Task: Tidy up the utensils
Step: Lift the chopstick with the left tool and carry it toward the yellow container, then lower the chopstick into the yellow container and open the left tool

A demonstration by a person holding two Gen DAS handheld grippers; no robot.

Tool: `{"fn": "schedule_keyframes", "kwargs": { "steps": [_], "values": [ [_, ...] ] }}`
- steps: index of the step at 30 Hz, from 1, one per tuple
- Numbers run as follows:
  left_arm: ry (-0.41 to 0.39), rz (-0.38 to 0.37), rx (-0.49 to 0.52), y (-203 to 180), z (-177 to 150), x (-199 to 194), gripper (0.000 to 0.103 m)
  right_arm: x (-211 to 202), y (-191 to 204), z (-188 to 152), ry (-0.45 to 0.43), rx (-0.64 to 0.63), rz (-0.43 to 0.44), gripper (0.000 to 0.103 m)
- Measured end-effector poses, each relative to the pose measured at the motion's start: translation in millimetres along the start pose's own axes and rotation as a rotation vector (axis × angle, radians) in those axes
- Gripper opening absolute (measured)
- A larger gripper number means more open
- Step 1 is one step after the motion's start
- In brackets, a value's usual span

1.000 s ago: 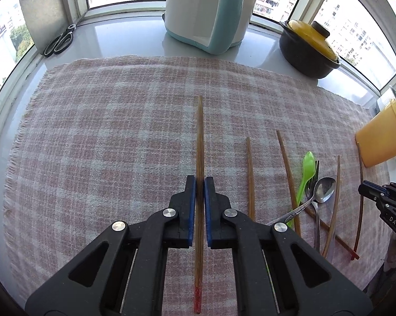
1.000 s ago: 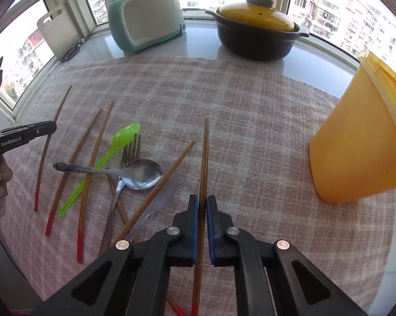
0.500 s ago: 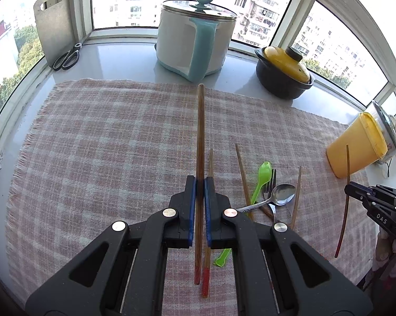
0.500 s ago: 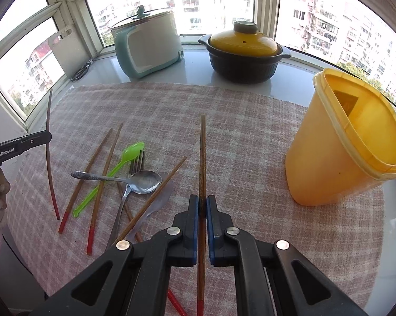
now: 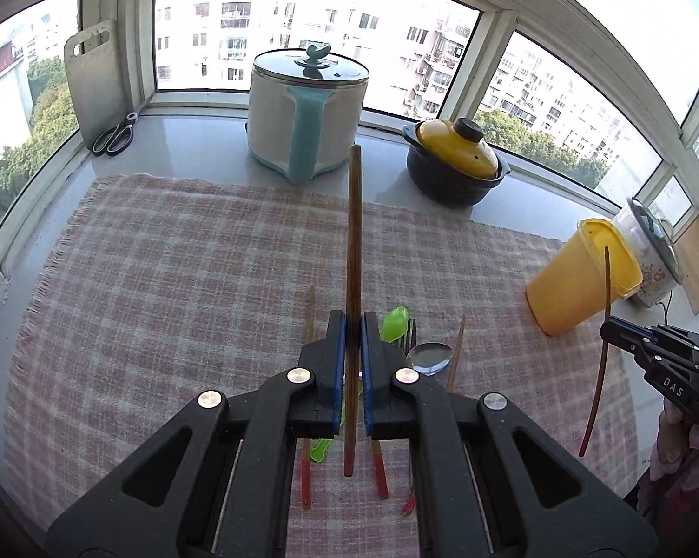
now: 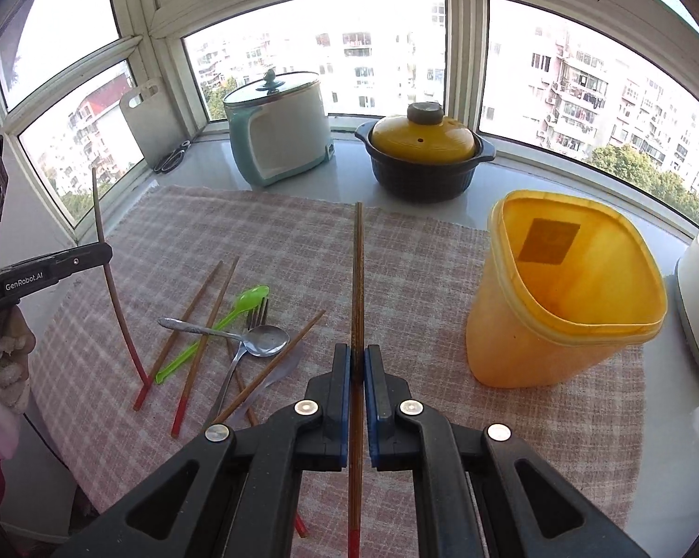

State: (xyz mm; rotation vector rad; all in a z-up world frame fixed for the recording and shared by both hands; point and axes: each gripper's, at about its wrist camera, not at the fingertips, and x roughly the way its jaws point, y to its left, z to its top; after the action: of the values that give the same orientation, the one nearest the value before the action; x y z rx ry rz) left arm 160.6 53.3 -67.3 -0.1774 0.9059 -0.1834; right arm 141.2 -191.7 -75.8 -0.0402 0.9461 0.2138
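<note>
Wooden red-tipped chopsticks, clamped in left gripper and right gripper, have risen off the checked cloth, ready for the yellow plastic container.

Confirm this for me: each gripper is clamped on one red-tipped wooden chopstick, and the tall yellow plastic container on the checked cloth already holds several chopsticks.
One thing is wrong: the tall yellow plastic container is empty, as the right wrist view into its mouth shows. The rest stands: the left gripper and right gripper are each clamped on one red-tipped wooden chopstick, and the container stands on the checked cloth.

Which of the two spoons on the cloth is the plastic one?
The green spoon, lying under the metal spoon's handle beside the fork; the other is shiny steel.
</note>
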Motion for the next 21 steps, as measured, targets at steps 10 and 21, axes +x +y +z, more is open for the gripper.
{"fn": "schedule_keyframes", "kwargs": {
  "steps": [10,21],
  "values": [
    [-0.056,-0.100,0.024,-62,20,-11,0.004,-52,-27,16,-0.113,0.002,0.022,0.003],
    [-0.132,-0.222,0.066,-141,66,-16,0.004,-95,-86,47,-0.215,0.039,-0.017,0.003]
  ]
}}
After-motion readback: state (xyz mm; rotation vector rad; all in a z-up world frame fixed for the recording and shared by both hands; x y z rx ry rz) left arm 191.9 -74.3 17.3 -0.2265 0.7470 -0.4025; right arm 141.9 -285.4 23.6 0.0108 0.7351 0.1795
